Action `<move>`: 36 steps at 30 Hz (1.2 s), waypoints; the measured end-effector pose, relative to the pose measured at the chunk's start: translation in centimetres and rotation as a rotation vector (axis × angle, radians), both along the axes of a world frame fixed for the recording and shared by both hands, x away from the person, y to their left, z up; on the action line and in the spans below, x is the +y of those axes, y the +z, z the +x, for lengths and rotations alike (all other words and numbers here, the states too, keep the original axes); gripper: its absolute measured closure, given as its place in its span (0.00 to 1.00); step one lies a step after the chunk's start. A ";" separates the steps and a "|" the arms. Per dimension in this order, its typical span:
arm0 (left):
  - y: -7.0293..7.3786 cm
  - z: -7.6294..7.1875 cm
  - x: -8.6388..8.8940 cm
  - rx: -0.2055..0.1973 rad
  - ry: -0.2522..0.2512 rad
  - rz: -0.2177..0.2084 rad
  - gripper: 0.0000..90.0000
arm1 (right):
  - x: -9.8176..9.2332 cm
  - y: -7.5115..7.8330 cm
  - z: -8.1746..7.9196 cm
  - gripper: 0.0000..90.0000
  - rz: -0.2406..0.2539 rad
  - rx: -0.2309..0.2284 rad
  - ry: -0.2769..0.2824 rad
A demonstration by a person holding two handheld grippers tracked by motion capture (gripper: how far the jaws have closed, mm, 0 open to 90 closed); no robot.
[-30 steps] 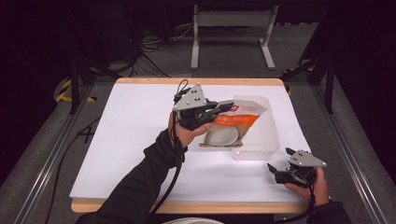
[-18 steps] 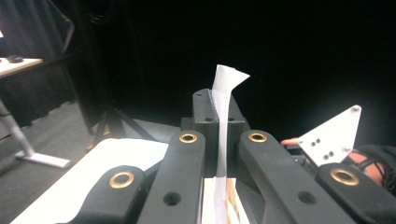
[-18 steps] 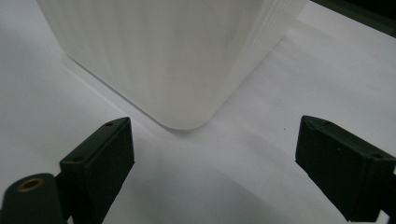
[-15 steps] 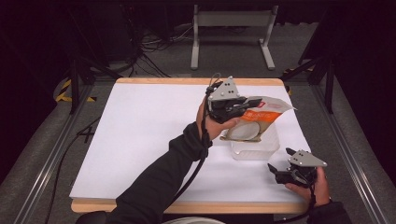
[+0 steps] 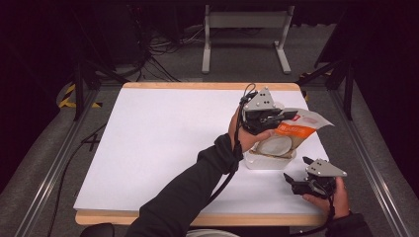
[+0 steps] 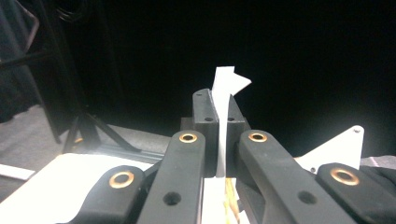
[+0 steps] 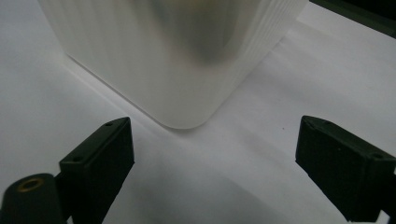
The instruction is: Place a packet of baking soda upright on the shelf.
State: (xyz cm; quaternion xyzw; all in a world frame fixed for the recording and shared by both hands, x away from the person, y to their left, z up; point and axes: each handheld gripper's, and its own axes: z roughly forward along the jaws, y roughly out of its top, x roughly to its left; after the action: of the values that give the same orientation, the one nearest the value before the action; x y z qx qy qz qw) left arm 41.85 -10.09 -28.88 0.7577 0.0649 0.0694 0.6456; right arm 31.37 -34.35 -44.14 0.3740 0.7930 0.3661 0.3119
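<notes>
1. Your left gripper (image 5: 276, 117) has its jaws pinched on the top edge of the pouch (image 5: 296, 129), a thin white sliver of film squeezed flat between the pads (image 6: 223, 122)
2. The pouch hangs over the far right part of the bench (image 5: 148, 148), its orange-and-white body tilted, lower end at the mouth of the clear container (image 5: 269, 159) just beneath
3. Your right gripper (image 5: 295, 180) waits near the bench's front right edge, jaws spread wide with nothing in them, and a rounded corner of the container (image 7: 187, 70) sits just ahead of them
4. Handling call: that pouch looks light and floppy, slick film that will fold and swing from a single pinch, so the sealed top edge you have is the stiffest place to hold
5. Whatever is round and pale inside shows through the front; I'd guess it shifts the weight low, so expect the bottom to sway
6. The container looks rigid, smooth-walled and light enough to skate on the white surface if the pouch nudges it
7. If you steady it, take a straight wall rather than that curved corner, which would likely slip out of the pads
</notes>
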 end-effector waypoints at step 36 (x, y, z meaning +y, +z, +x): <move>-4.9 1.7 0.1 0.172 -0.079 -0.132 1.00 | 0.1 -0.1 0.0 0.13 -0.003 0.004 0.000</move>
State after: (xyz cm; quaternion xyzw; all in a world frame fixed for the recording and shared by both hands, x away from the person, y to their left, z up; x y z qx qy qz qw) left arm 43.52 -10.01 -33.82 0.7185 0.0946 -0.0259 0.6886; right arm 31.35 -34.30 -44.21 0.3742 0.7942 0.3641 0.3108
